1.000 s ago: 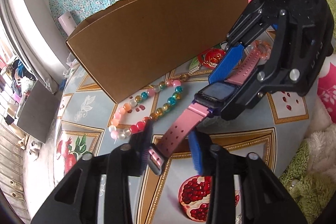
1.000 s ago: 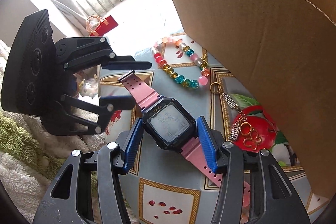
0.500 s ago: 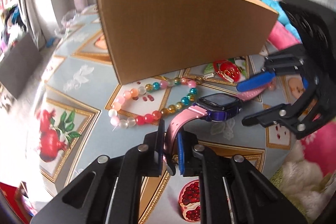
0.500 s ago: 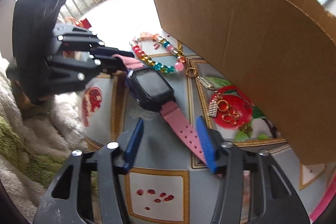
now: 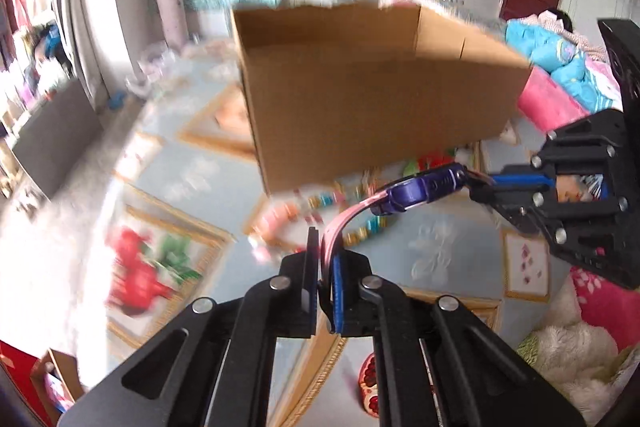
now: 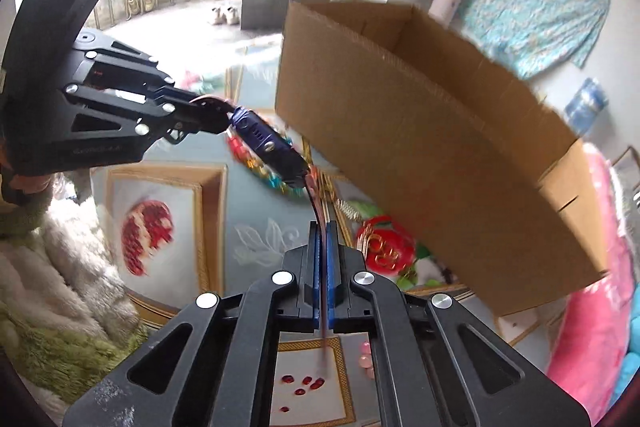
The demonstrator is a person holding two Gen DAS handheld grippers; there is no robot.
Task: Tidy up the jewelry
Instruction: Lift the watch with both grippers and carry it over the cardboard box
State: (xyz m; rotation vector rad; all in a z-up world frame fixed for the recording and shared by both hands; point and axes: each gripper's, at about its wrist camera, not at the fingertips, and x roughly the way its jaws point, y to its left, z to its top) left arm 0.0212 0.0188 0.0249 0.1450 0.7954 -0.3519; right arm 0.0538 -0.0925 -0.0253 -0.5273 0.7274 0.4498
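A watch with a dark blue case [image 5: 420,189] and pink straps hangs above the patterned tablecloth [image 5: 440,247], stretched between both grippers. My left gripper [image 5: 325,255] has its jaws closing tight on one pink strap end [image 5: 340,227]. From the right, my right gripper [image 5: 482,183] grips the other end. In the right wrist view the right gripper [image 6: 323,243] is closing on the thin strap [image 6: 318,211], which runs between its blue pads. There the case [image 6: 266,143] sits beside the left gripper [image 6: 218,115]. An open cardboard box [image 5: 380,99] [image 6: 420,147] stands just behind.
A coloured bead bracelet [image 5: 320,203] [image 6: 262,169] lies on the cloth under the watch. Gold rings on a chain [image 6: 376,243] lie by the box's foot, with small pink beads [image 6: 366,351] nearer. A fluffy rug [image 6: 60,287] and pink bedding [image 6: 600,307] flank the table.
Both grippers went from open around the watch to shut on its two strap ends. The watch has left the cloth and risen, and both views now tilt up toward the box.
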